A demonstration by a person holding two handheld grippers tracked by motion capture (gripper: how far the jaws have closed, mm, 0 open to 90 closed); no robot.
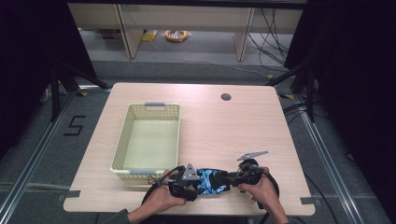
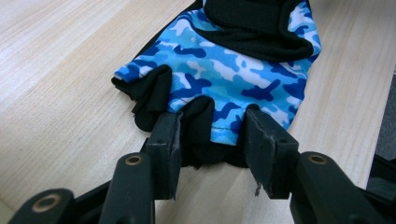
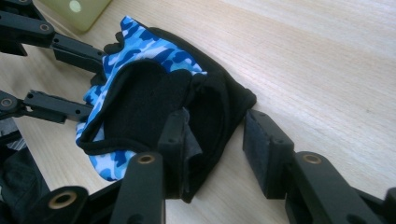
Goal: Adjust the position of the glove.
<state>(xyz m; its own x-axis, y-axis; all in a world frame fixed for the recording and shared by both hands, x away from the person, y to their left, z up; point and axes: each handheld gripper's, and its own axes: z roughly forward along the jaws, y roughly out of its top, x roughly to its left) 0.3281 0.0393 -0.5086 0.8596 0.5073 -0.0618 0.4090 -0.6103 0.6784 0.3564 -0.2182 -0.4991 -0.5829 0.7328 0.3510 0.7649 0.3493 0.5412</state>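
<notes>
A blue camouflage fingerless glove (image 1: 211, 181) with black trim lies flat on the wooden table (image 1: 219, 130), close to its front edge. My left gripper (image 1: 198, 185) comes in from the left. Its jaws clamp the glove's finger end (image 2: 219, 88), and both pads (image 2: 168, 140) press on the fabric. My right gripper (image 1: 227, 178) comes in from the right and its jaws are shut across the black cuff (image 3: 219, 107), one pad (image 3: 256, 140) against the cuff's outer edge. The left gripper (image 3: 93, 86) appears at the glove's far end in the right gripper view.
A pale yellow plastic basket (image 1: 122, 140) stands on the left half of the table, just behind my left hand. A small round hole (image 1: 226, 97) sits near the table's far edge. The table's front edge runs right beneath both hands.
</notes>
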